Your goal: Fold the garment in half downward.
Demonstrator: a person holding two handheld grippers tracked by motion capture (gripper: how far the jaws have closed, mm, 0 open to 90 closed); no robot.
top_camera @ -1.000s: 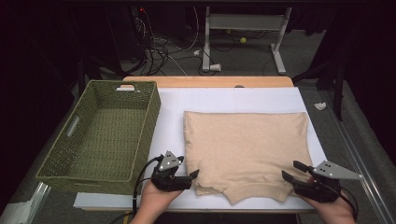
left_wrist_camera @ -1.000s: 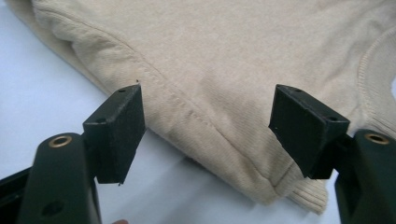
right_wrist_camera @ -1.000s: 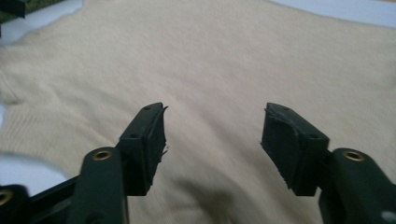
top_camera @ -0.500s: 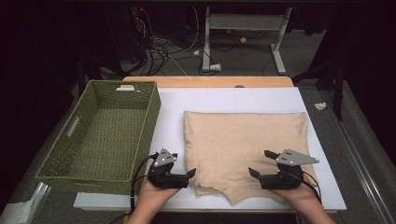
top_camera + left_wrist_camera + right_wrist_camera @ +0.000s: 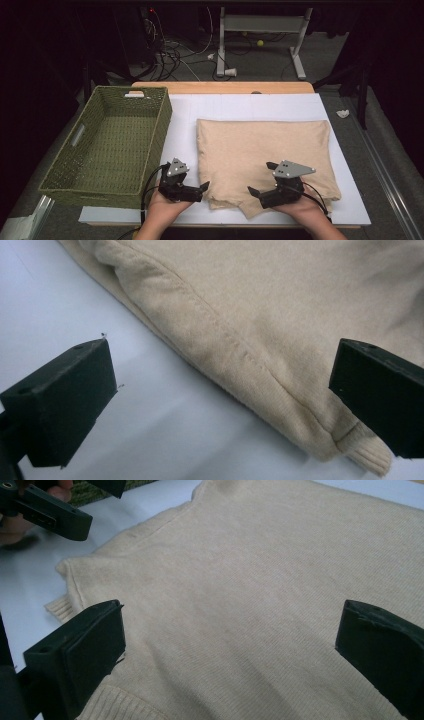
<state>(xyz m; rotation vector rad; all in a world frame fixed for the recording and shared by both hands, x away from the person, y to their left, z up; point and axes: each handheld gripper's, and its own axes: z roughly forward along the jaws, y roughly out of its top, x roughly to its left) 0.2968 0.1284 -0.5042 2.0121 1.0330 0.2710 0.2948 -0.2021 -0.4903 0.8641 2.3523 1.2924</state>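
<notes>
On the white sheet (image 5: 240, 107) that covers the table, right of centre, a folded beige sweater (image 5: 260, 150) is laid flat, its near edge bunched into a small flap close to the table's front. To its left, well apart from the cloth, a green woven basket (image 5: 85, 172) is set on the table with nothing seen inside it. Beyond the far edge a strip of bare wood is shown, and behind it the dark floor with cables and a grey metal stand (image 5: 260, 22). Nothing is placed between the grippers and the sweater.

In the left gripper view the seam and the ribbed cuff (image 5: 367, 457) of the sweater are shown close up against the white sheet; these details are lost in the high view. In the right gripper view the knit surface is spread wide, and the other gripper is caught at the top left corner.

The left gripper (image 5: 202, 189) is held just beside the sweater's near left corner, its jaws having just been opening and now spread wide, with nothing pinched. The right gripper (image 5: 260, 187) is held over the near edge of the cloth, its jaws likewise just opened and released, the fabric lying below them ungripped.
</notes>
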